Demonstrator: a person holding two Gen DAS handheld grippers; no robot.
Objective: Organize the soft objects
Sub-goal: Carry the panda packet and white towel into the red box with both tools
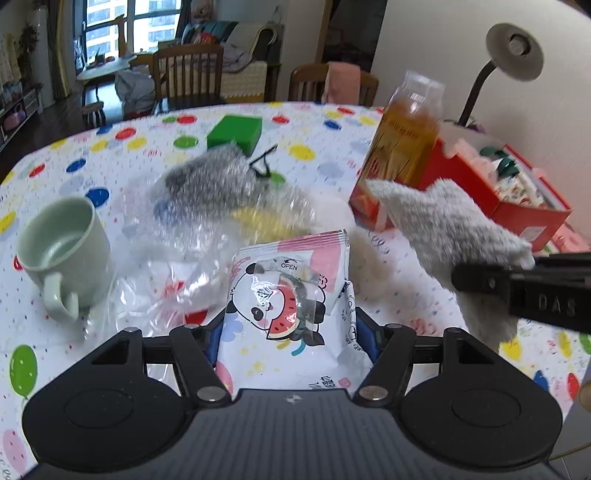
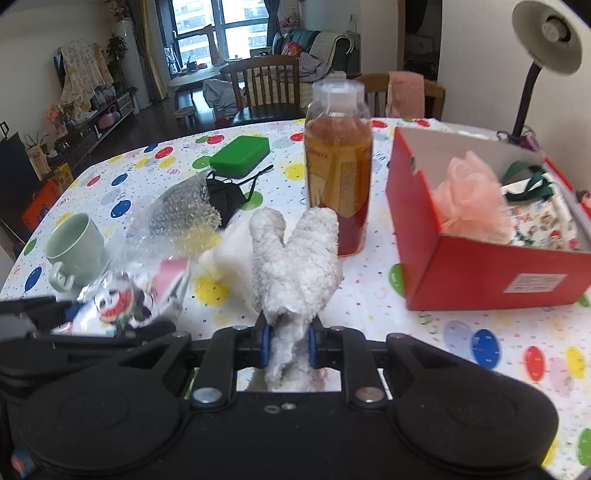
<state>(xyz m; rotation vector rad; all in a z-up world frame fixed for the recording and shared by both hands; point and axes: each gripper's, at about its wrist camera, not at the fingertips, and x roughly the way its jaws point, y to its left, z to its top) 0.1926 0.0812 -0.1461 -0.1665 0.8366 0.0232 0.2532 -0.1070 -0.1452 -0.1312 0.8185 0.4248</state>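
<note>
The worktop [image 2: 461, 325], under its balloon-print cloth, spreads out ahead of both tongs. The red box [image 2: 480, 266] stands open to the right of the right tongs, with a peach bath pouf [image 2: 469, 199] and a printed cloth with a green ribbon [image 2: 535, 218] lying inside it. Straight ahead of the right tongs, just past what they hold, an amber bottle [image 2: 338, 166] stands upright, and a desk lamp [image 2: 546, 33] arches over the far right corner. Ahead and left of the left tongs a sheet of bubble wrap [image 1: 207, 206] lies crumpled over some things that I cannot make out through the blur, with a black mask [image 2: 225, 195] just beyond it and a green case [image 1: 236, 129] farther off. A pale green mug [image 1: 62, 251] sits well to the left of the left tongs.

The left tongs [image 1: 291, 332] are clenched on a wipes packet [image 1: 288, 306] with a panda and watermelon on it; the packet stands up between the blue pads, off the worktop as far as I can tell. The right tongs [image 2: 288, 347] are clamped on a fluffy white towel [image 2: 291, 266], which rises ahead of them in two floppy lobes, in front of the bottle and left of the box.
</note>
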